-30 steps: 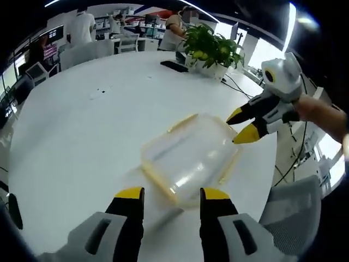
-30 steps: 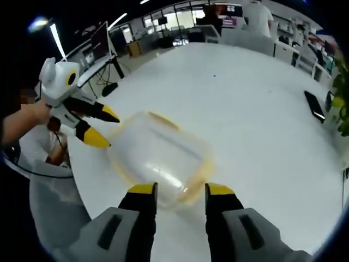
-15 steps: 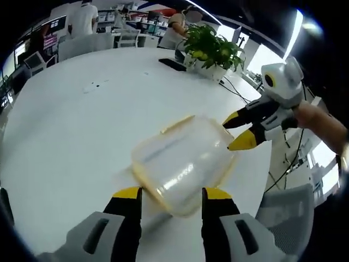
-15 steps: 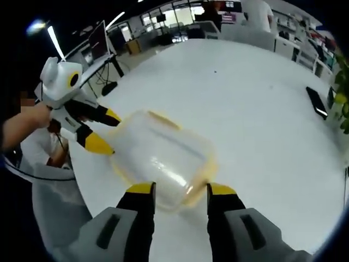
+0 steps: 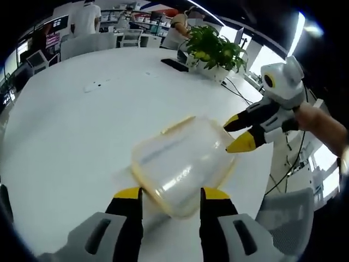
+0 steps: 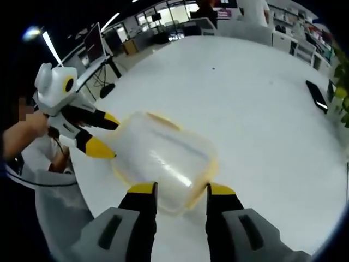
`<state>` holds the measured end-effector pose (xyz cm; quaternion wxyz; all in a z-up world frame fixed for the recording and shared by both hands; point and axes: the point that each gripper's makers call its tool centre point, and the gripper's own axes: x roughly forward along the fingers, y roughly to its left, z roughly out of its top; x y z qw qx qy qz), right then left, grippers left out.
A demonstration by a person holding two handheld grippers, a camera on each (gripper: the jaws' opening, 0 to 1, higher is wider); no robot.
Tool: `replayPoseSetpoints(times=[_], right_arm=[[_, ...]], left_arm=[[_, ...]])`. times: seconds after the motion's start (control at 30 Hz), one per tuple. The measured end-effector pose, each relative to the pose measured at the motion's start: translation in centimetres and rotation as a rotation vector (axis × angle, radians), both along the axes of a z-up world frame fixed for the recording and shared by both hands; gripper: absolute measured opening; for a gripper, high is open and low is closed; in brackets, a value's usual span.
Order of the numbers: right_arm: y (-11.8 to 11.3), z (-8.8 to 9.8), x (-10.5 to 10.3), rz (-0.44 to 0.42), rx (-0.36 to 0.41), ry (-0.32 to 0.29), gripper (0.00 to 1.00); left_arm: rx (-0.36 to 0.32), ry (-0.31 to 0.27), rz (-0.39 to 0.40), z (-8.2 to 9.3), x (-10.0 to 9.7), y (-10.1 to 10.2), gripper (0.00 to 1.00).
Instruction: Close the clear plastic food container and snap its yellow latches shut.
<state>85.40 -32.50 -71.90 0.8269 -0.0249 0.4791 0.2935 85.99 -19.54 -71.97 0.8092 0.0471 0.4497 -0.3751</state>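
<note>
Clear plastic food container (image 5: 182, 164) with yellow latches and a translucent lid lies on the round white worktop (image 5: 82, 125), close to the edge nearest the person, with its lid already seated on top. In the left gripper view its long axis runs diagonally, from the near short end between the left gripper (image 5: 166, 195) jaws toward the far short end beside the right gripper (image 5: 235, 134); in the right gripper view (image 6: 161, 161) the same axis runs from the right gripper (image 6: 177, 191) to the left gripper (image 6: 103, 135). One yellow latch (image 5: 177, 125) lies along the far long side and appears to stand out from the wall, so it is judged not yet snapped. The left gripper has its yellow-tipped jaws spread apart and straddles the near short end without clamping anything; the right gripper is likewise open, its tips at the opposite short end, holding nothing. Whether any tip actually touches the rim cannot be told. To do the step well, the two grippers should brace the box from opposite ends so that it does not slide on the smooth worktop, then press each latch flap squarely downward against the base until it seats, working one end at a time. A potted green plant (image 5: 214, 52) and a flat black device (image 5: 174, 65) stand at the far edge of the worktop, well apart from the container.
</note>
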Motion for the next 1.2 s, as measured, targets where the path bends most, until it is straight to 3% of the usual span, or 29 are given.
replayPoseSetpoints(times=[0.5,1.2], right_arm=[[0.17,0.02,0.25,-0.041,0.008,-0.002,0.3],[0.45,-0.04,-0.07,-0.075,0.021,-0.017,0.31]], left_arm=[[-0.032,0.017,0.104,0.02,0.09,0.04,0.3],[-0.039,0.013,0.1,-0.13,-0.05,0.42,0.31]])
